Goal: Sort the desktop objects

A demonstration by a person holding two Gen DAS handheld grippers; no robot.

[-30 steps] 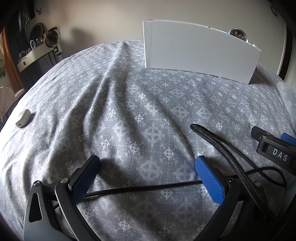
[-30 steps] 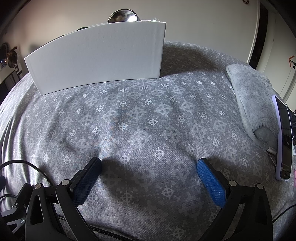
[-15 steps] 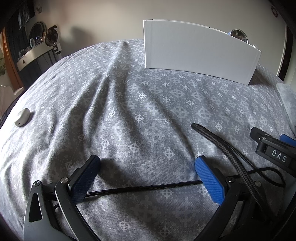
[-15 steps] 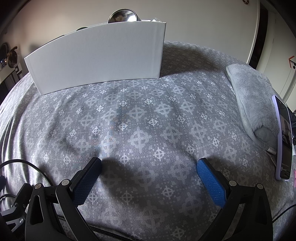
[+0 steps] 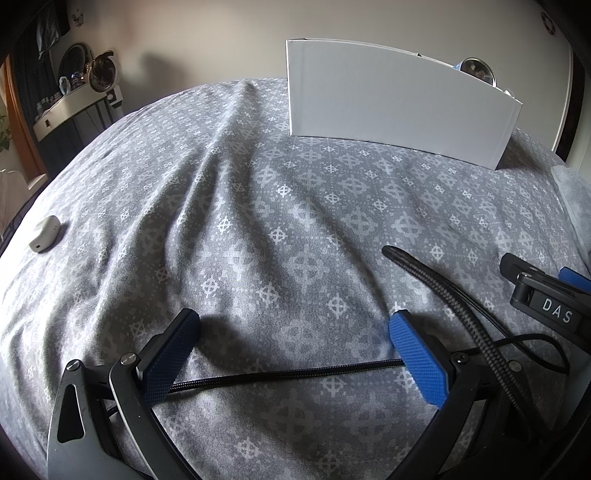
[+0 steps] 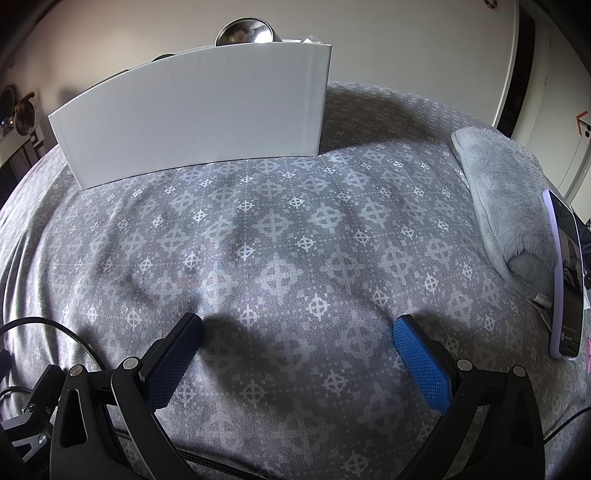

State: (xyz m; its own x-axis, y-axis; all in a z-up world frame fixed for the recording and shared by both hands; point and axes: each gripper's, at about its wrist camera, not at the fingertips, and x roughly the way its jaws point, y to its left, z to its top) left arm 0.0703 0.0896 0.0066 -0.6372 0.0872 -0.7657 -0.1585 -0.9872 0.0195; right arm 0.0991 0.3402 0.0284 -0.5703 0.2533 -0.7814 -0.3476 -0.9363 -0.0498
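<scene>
A white box [image 5: 399, 110] stands at the far side of the grey patterned cloth [image 5: 258, 221]; it also shows in the right wrist view [image 6: 199, 122], with a shiny metal object [image 6: 243, 31] rising behind its rim. A small white case [image 5: 44, 233] lies at the far left. My left gripper [image 5: 291, 332] is open and empty, low over the cloth, with a black braided cable [image 5: 288, 374] lying between its fingers. My right gripper [image 6: 295, 336] is open and empty over bare cloth. The right gripper's body [image 5: 546, 295] shows at the left view's right edge.
A grey plush cloth [image 6: 506, 199] lies at the right. A phone in a pale case [image 6: 567, 273] lies beside it at the right edge. A thick braided cable [image 5: 443, 295] runs by the left gripper's right finger. A shelf with ornaments [image 5: 74, 99] stands beyond the cloth at far left.
Nothing has visibly changed apart from a very slight shift of the left wrist view.
</scene>
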